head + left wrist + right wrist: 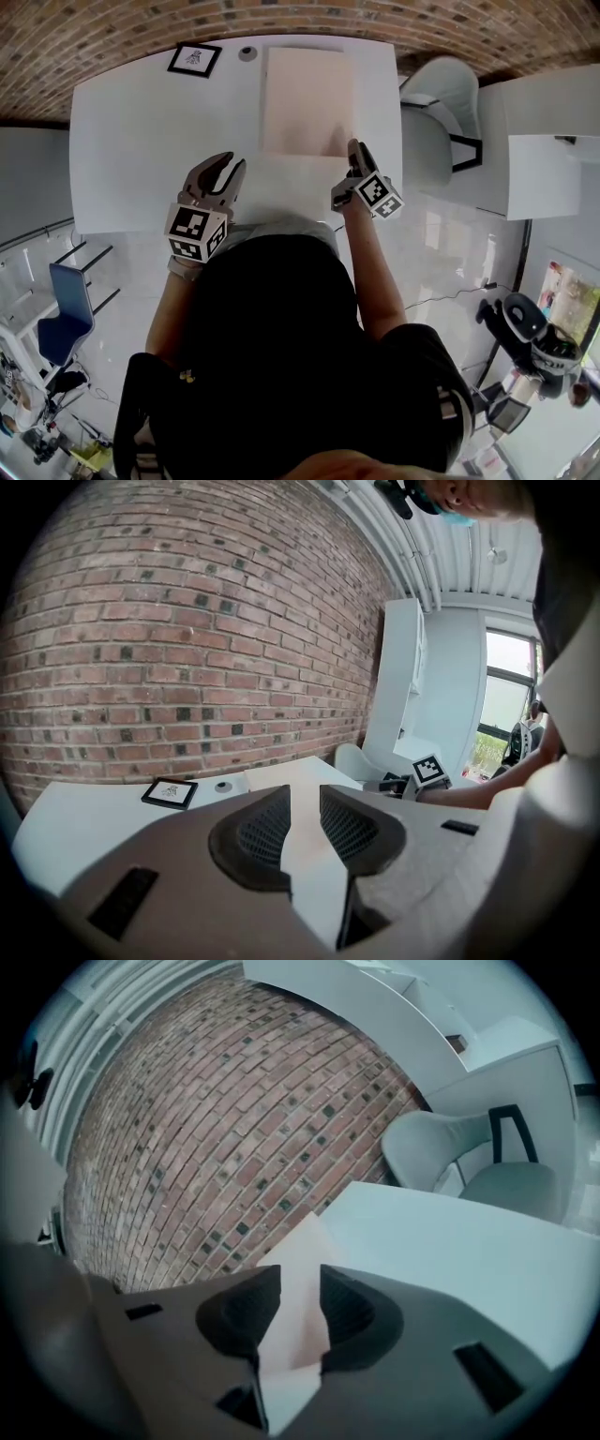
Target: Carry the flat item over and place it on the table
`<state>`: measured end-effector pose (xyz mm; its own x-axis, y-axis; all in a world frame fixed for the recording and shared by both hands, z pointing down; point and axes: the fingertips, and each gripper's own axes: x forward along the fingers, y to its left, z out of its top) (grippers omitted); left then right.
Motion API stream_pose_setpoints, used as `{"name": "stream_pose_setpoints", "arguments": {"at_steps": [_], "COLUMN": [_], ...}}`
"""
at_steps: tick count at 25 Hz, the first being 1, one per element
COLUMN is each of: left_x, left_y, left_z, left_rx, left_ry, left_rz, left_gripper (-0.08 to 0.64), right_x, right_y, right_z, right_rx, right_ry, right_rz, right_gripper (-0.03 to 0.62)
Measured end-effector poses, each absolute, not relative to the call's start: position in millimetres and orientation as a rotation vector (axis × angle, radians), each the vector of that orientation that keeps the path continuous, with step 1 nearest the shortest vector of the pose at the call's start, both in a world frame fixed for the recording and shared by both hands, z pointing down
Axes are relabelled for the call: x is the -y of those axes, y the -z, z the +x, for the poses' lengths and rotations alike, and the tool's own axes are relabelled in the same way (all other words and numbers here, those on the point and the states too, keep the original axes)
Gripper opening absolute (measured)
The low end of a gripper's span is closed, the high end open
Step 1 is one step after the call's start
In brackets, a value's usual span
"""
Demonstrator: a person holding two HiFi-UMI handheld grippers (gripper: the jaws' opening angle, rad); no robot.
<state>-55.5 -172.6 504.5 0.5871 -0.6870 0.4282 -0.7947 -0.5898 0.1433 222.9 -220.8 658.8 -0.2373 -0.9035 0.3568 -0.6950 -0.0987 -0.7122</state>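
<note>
The flat item is a pale pink board (307, 101) lying flat on the white table (141, 141), toward its far right side. My right gripper (354, 148) hovers at the board's near right corner. In the right gripper view its jaws stand a narrow gap apart, and the board (298, 1260) shows through that gap just ahead of the fingertips, not pressed by the pads. My left gripper (232, 167) is open and empty over the table's front edge, left of the board. The left gripper view shows the board (291, 772) farther off, past its jaws.
A small black-framed picture (194, 59) and a little round grey object (247, 53) lie at the table's far edge by the brick wall. A white chair (441, 103) stands right of the table, with another white desk (544, 169) beyond. A blue chair (66, 309) is at the lower left.
</note>
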Motion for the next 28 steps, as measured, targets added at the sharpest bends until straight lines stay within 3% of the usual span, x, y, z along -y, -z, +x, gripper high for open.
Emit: {"name": "stream_pose_setpoints", "arguments": {"at_steps": [3, 6, 18, 28], "left_x": [169.9, 166.7, 151.1, 144.0], "left_y": [-493.9, -483.2, -444.2, -425.7], "left_z": [-49.1, -43.6, -27.0, -30.9], "left_rx": [1.224, 1.256, 1.309, 1.310], "left_ry": [-0.431, -0.391, -0.274, -0.207], "left_rz": [2.527, 2.537, 2.575, 2.588], "left_gripper": [0.100, 0.100, 0.100, 0.100], "right_x": [218.0, 214.8, 184.6, 157.5], "right_y": [-627.2, -591.7, -458.0, -411.0], "right_z": [217.7, 206.6, 162.8, 137.0], "right_rx": [-2.029, -2.160, -2.622, -2.943], "right_ry": [1.155, 1.065, 0.666, 0.284], "right_rz": [-1.739, -1.686, -1.466, -1.466], "right_gripper": [0.045, 0.012, 0.011, 0.011]}}
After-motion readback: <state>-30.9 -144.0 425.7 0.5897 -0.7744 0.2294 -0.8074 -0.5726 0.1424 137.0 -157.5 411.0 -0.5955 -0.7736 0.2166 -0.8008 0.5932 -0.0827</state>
